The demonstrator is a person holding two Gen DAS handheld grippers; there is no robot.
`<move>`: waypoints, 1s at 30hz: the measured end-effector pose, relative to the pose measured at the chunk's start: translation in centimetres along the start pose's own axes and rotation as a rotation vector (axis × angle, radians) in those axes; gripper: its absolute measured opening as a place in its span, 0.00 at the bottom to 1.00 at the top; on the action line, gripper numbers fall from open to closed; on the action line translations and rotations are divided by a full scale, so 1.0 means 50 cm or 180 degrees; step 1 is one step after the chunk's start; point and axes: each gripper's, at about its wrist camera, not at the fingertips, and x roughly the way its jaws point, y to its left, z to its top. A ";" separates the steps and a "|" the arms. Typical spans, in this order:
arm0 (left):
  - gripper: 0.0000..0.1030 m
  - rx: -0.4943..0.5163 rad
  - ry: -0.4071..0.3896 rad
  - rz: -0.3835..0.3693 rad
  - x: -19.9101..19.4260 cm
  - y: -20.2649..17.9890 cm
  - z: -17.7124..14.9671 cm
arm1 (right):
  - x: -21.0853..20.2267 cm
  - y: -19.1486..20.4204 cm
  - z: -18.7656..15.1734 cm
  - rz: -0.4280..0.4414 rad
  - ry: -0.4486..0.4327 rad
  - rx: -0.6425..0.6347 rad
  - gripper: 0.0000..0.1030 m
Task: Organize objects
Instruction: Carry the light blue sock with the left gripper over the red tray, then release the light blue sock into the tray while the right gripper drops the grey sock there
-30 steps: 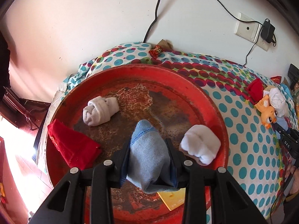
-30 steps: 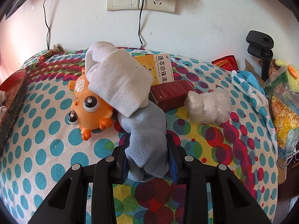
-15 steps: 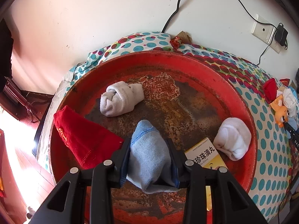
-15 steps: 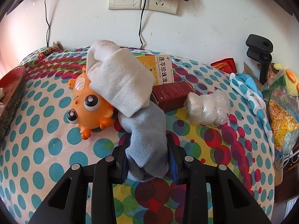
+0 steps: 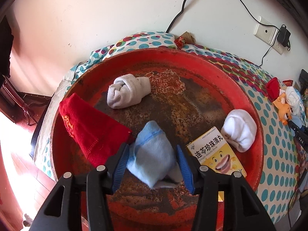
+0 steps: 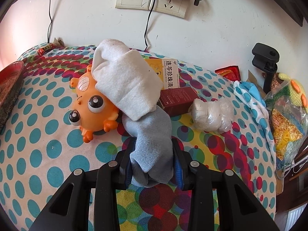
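We see the left claw low in its frame, its jaws just opening, the blue sock loose between them over the red tray. Only this view shows the tray's red cloth. In the right view, the right claw pinches a grey sock at centre, beside an orange toy.

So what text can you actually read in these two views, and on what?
"连芩珍珠滴丸": yellow box lying in the red tray, left wrist view.
Small pinyin line under it: too blurred to read.
"连芩珍珠滴": second yellow box on the bed, last character hidden.
Dark red box: white print too small.
"DAS": black part at right edge.
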 end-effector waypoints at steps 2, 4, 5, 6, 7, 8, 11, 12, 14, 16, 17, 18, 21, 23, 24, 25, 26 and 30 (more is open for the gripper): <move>0.53 -0.0002 -0.0033 -0.0066 -0.015 0.004 -0.014 | -0.002 0.001 0.000 0.0010 -0.0008 0.0015 0.29; 0.53 0.0024 -0.0112 -0.0065 -0.033 0.007 -0.030 | -0.007 -0.002 0.000 0.0053 -0.0044 0.0036 0.27; 0.53 0.0054 -0.0163 -0.0031 -0.042 0.007 -0.039 | -0.011 -0.004 -0.001 0.0055 -0.0071 0.0057 0.26; 0.53 0.0086 -0.0211 0.0008 -0.050 0.008 -0.049 | -0.013 -0.007 -0.003 0.0080 -0.0070 0.0090 0.25; 0.53 0.0112 -0.0253 0.0049 -0.058 0.009 -0.059 | -0.017 -0.009 -0.007 0.0111 -0.0061 0.0139 0.25; 0.53 0.0132 -0.0292 0.0084 -0.064 0.011 -0.069 | -0.023 -0.012 -0.011 0.0152 -0.0054 0.0202 0.24; 0.53 0.0212 -0.0340 0.0146 -0.075 0.013 -0.091 | -0.050 -0.017 -0.022 0.0294 -0.0048 0.0344 0.24; 0.53 0.0222 -0.0354 0.0161 -0.077 0.015 -0.097 | -0.062 -0.015 -0.025 0.0313 -0.0062 0.0358 0.24; 0.53 0.0218 -0.0370 0.0183 -0.078 0.022 -0.107 | -0.091 -0.009 -0.031 0.0386 -0.0089 0.0379 0.24; 0.53 0.0180 -0.0338 0.0137 -0.075 0.031 -0.110 | -0.119 -0.001 -0.036 0.0471 -0.0121 0.0396 0.24; 0.53 0.0164 -0.0326 0.0107 -0.074 0.035 -0.110 | -0.134 0.006 -0.037 0.0516 -0.0139 0.0397 0.24; 0.53 0.0129 -0.0336 0.0119 -0.075 0.041 -0.109 | -0.149 0.014 -0.038 0.0572 -0.0172 0.0389 0.24; 0.53 0.0076 -0.0372 0.0131 -0.084 0.056 -0.108 | -0.190 0.053 -0.027 0.0715 -0.0263 0.0306 0.24; 0.53 0.0001 -0.0395 0.0096 -0.092 0.071 -0.106 | -0.208 0.090 -0.009 0.0867 -0.0303 0.0253 0.24; 0.53 -0.0052 -0.0416 0.0088 -0.095 0.080 -0.105 | -0.214 0.109 0.001 0.0923 -0.0327 0.0211 0.24; 0.53 -0.0110 -0.0417 0.0081 -0.097 0.089 -0.103 | -0.220 0.134 0.014 0.1003 -0.0353 0.0163 0.24; 0.53 -0.0159 -0.0413 0.0073 -0.098 0.098 -0.102 | -0.223 0.158 0.026 0.1093 -0.0362 0.0131 0.24; 0.53 -0.0315 -0.0410 0.0084 -0.099 0.131 -0.100 | -0.222 0.266 0.076 0.1329 -0.0395 -0.0095 0.24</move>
